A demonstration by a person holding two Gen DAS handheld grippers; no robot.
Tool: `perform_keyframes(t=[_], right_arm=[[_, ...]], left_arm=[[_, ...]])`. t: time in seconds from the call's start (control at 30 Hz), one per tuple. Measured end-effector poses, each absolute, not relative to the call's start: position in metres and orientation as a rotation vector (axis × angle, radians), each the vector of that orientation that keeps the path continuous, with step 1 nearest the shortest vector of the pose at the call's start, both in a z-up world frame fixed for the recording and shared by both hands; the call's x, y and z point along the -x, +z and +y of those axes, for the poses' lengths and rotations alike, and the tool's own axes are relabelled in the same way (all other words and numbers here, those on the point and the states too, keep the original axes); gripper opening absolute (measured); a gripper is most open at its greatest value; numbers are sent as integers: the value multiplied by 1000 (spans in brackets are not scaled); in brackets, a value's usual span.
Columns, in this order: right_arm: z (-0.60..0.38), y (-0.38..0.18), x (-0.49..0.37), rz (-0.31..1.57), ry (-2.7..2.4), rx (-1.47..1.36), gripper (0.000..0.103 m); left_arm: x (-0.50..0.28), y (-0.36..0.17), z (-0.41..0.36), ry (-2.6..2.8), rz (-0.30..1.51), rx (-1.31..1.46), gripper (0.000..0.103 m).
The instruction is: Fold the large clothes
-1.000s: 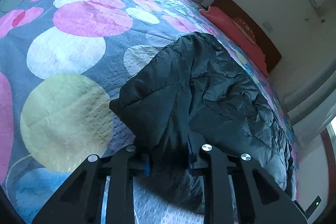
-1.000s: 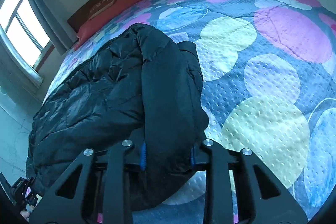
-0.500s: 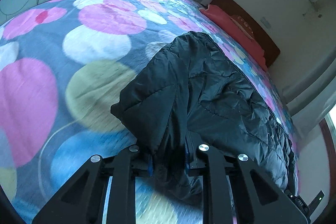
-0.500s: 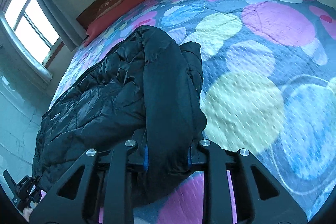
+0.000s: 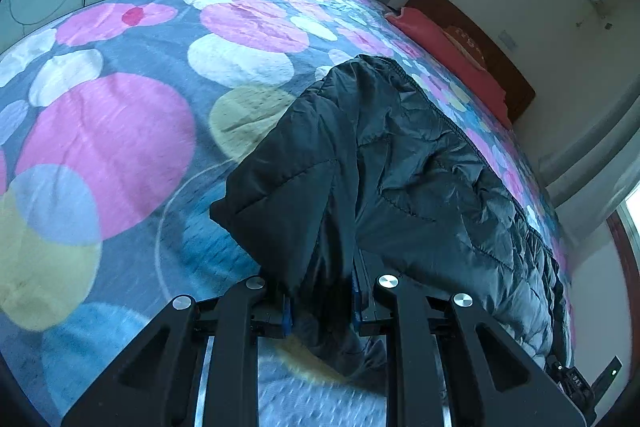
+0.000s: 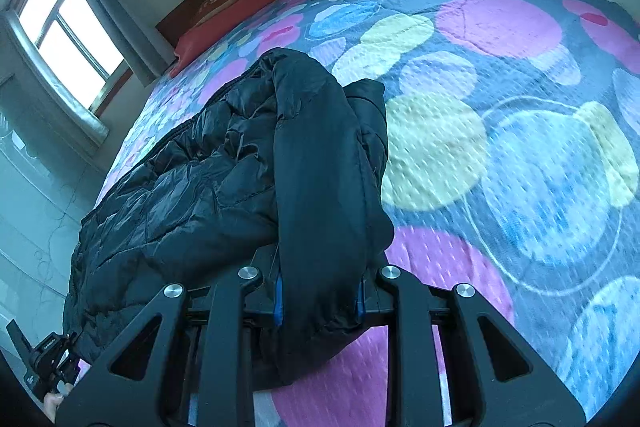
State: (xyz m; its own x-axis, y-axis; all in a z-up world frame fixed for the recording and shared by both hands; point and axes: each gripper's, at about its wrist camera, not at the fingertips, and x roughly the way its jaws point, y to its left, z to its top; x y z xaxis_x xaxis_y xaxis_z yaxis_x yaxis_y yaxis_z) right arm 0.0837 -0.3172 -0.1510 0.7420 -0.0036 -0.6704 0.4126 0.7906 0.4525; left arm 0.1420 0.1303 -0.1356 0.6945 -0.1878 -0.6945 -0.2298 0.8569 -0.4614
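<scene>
left gripper (image 5: 320, 301) is clenching the jacket (image 5: 420, 179) edge | right gripper (image 6: 319, 297) is clenching it too | fold is only starting, jacket is lying rumpled on bed (image 5: 120, 147)

A: Daylight from the window (image 6: 68, 27)?
B: Yes, blown out white; the room is dim, bluish.
A: Sharpness?
B: The bedspread (image 5: 120, 147) smears near the bottom; fisheye bends both views, corners black.

Bed (image 5: 120, 131) bears a black puffer jacket (image 5: 420, 187) and red pillow (image 5: 440, 47).
</scene>
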Motion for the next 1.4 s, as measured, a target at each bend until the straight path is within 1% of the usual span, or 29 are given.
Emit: perform_keyframes(t=[0.43,0.8,1.1,1.27,1.4], right_arm=[[-313,-153,-53,717,-235,-619,24],[-311,-161,-41,727,-244,-609,26],[-311,-162,-42,736,-261,-589,32],[-313,-162,-40,742,-273,-588,41],[-314,-159,-35,743,-276,-583,45]], left_arm=[[-128,-134,135,25,815,548,21],[-139,-136,135,21,823,539,21],[-144,-144,135,17,834,531,23],[-141,-146,138,29,837,527,29],[-137,-143,138,36,842,514,33]])
